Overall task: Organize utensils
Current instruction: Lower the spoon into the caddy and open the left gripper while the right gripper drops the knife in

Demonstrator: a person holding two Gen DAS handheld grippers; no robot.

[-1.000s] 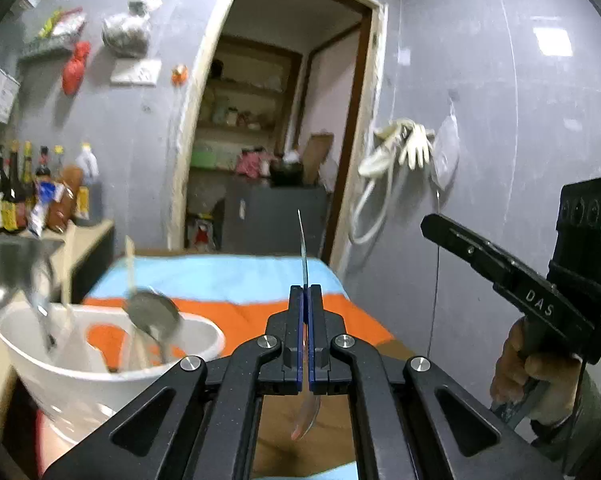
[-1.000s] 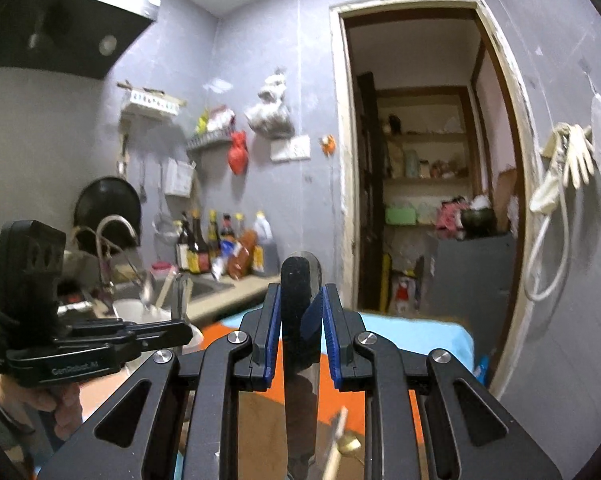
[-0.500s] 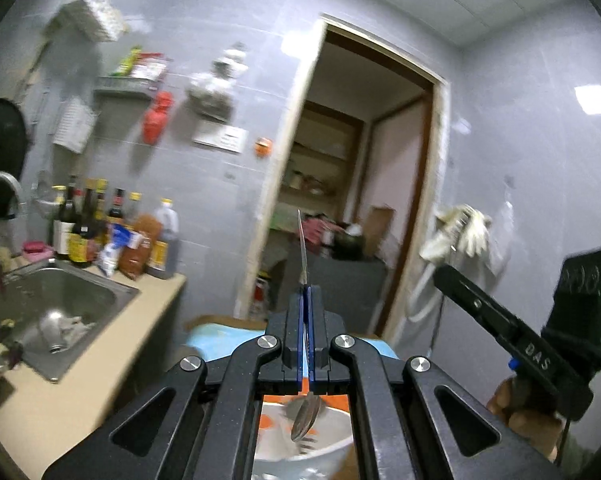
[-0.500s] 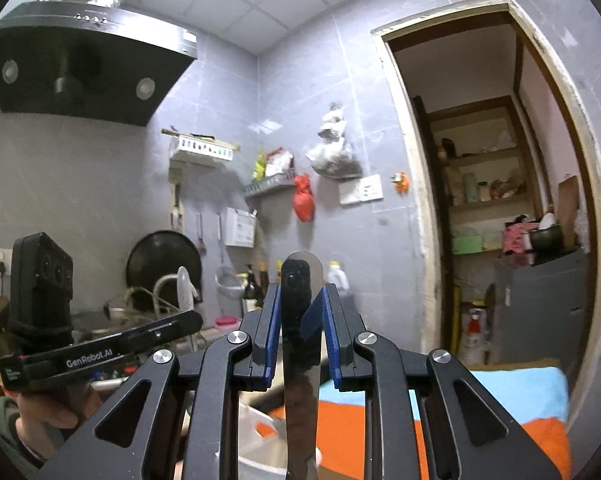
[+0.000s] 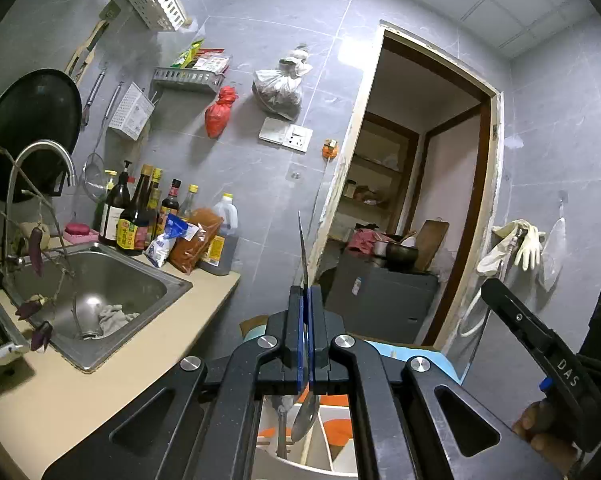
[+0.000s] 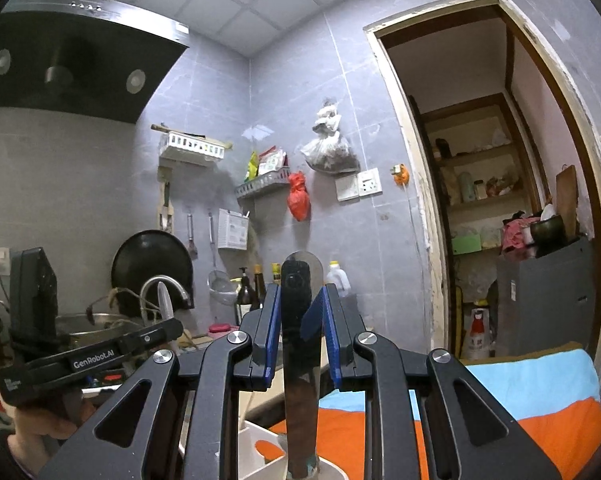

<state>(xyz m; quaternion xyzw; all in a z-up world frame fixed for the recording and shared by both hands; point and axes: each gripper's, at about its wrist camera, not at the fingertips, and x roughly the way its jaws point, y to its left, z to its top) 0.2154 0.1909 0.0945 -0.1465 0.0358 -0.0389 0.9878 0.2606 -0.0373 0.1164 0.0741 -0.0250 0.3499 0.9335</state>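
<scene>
The left gripper [image 5: 305, 308] had its blue-lined pads pressed together on a metal spoon [image 5: 305, 408], pinched edge-on. The spoon's thin handle rose past the fingertips toward twelve o'clock in the left wrist view, and its shiny bowl hung below the pads, so its long axis ran nearly upright. The bowl hung just above a white divided utensil holder [image 5: 324, 446] at six o'clock, whose compartments showed orange through them; a second utensil stood inside at the spoon's left. At nine o'clock lay a steel sink [image 5: 100, 300] with a cloth in it, and sauce bottles [image 5: 140, 216] stood behind it at ten o'clock; their labels were too small to read.

At four o'clock in that view the right gripper's side carried the letters "DAS". In the right wrist view the left gripper's body at eight o'clock read "GenRobot.AI".

The right gripper [image 6: 300, 320] was closed on a broad flat steel utensil [image 6: 300, 380]; whether it was a spatula or a knife could not be told. Its polished shaft reflected the room. A rounded end stood above the fingertips at twelve o'clock with a dark piece in front of it. Its long axis was upright, and its lower end reached into the white holder at six o'clock. An orange and blue cloth [image 6: 520, 400] lay at four o'clock.
</scene>
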